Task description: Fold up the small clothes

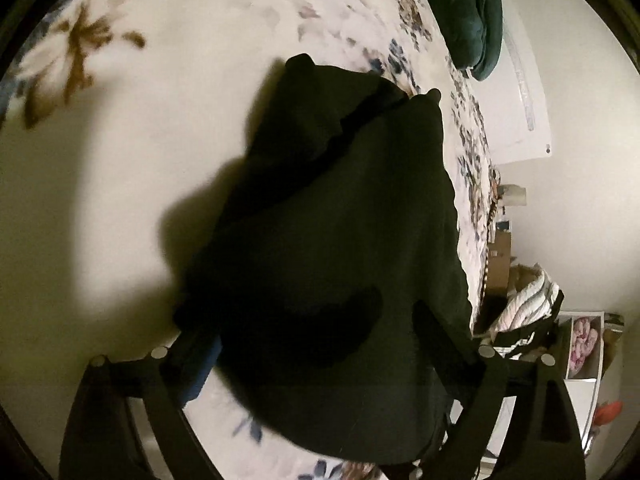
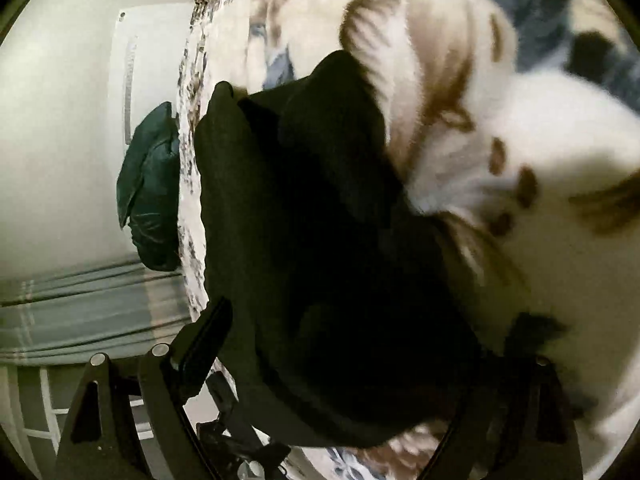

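The bed, under a cream floral blanket, carries everything here and serves as the landmark. A dark green pillow lies at the far edge of the bed, against a pale wall.

On the bed, about mid-width and close to its near edge, lies the black garment. It is so dark and the view so blurred that I can only guess it is a small top or pair of shorts already doubled over; two small corners stick up at its far end. Its long axis runs from the near edge of the bed toward the pillow side, narrow end pointing away.

The left gripper stands with its fingers spread wide, the cloth lying loose between them rather than pinched. The right gripper is likewise released, fingers apart over the garment's near end.

The step in hand looks like letting go after a fold. To do it well, lift both grippers straight off without dragging the cloth, then check that the edges line up before taking the near end again and folding along the long axis.
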The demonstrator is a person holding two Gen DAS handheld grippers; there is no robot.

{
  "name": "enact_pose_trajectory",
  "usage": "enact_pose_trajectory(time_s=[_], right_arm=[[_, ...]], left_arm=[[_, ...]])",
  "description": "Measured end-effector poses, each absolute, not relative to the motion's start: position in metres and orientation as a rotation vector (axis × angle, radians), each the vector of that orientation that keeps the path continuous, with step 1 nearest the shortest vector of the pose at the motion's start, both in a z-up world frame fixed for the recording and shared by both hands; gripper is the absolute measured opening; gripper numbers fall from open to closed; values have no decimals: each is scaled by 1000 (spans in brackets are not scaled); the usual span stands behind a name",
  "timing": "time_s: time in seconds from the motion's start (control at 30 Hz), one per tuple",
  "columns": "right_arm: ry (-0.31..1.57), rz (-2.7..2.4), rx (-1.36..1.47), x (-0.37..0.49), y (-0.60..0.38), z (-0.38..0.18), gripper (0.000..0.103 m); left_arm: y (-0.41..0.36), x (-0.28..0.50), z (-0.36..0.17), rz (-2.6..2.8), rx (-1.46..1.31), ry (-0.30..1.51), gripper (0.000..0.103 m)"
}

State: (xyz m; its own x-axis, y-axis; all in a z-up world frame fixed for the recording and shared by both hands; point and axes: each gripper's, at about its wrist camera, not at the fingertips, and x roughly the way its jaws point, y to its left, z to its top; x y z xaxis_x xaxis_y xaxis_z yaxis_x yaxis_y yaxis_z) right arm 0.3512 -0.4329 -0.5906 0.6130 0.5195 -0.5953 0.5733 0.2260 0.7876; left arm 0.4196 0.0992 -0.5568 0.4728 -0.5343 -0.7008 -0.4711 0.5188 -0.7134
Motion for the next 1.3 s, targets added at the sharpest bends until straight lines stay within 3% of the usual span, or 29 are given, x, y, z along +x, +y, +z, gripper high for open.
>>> enact_pose_trajectory(time_s=[0.23, 0.37, 0.63, 1.2, 1.27, 1.3], right_arm=[[1034, -4, 1361, 343, -428, -583, 92], [1060, 11, 1342, 338, -428, -580, 92], [1047, 3, 1371, 343, -436, -590, 92], [995, -96, 1381, 375, -434, -598, 92], [988, -109, 1373, 373, -434, -597, 86], [993, -130, 1367, 373, -434, -596, 72]], left_arm=[[99, 378, -541, -42, -1105, 1123, 93], [110, 358, -563, 13, -1208, 1117, 93], [101, 409, -577, 46, -1205, 1021, 93], [82, 423, -572, 103, -1097, 923, 96], [81, 424, -569, 103, -1076, 921, 94], [81, 423, -567, 107, -1075, 919, 90]])
